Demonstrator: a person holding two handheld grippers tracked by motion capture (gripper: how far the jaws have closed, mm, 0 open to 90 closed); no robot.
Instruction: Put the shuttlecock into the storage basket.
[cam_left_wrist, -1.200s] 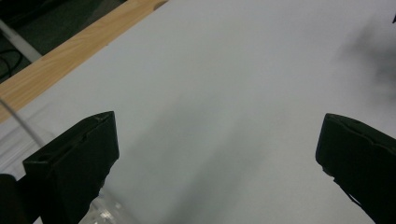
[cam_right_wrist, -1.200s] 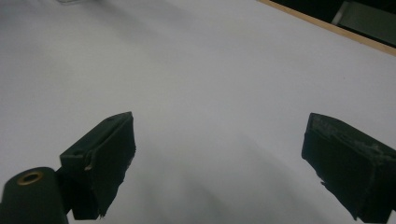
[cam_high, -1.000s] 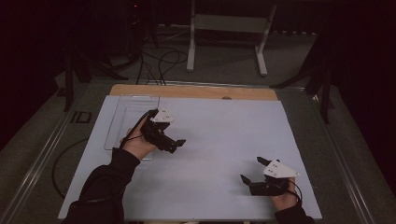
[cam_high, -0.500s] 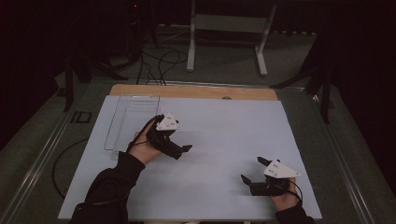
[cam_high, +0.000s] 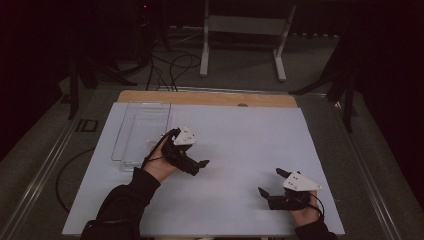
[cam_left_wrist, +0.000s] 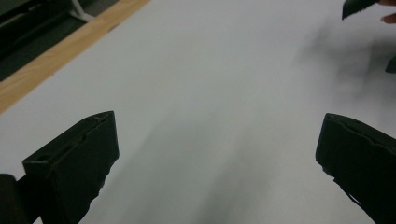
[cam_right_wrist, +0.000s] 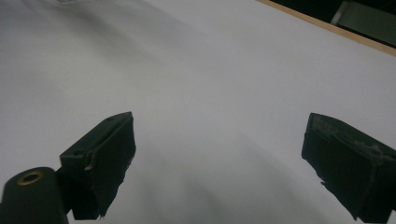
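My left gripper (cam_high: 199, 167) hovers over the white sheet (cam_high: 235, 135) just right of a clear plastic tray (cam_high: 142, 131), and its jaws point toward the table's right front. In the left gripper view the left gripper (cam_left_wrist: 215, 121) stands open with bare white sheet (cam_left_wrist: 210, 70) between its jaws. Near the front right corner my right gripper (cam_high: 269, 182) rests low, jaws pointing left and away from me. The right gripper (cam_right_wrist: 219, 120) is open too, with nothing between its jaws.
A wooden strip (cam_high: 207, 98) runs along the table's far edge. Beyond it stand a white frame stand (cam_high: 245, 35) and cables on the dark floor. The other gripper's jaw (cam_left_wrist: 356, 6) shows at the top right of the left gripper view.
My left gripper has drifted away from the clear tray, toward me and to the right. The right gripper has stayed where it was.
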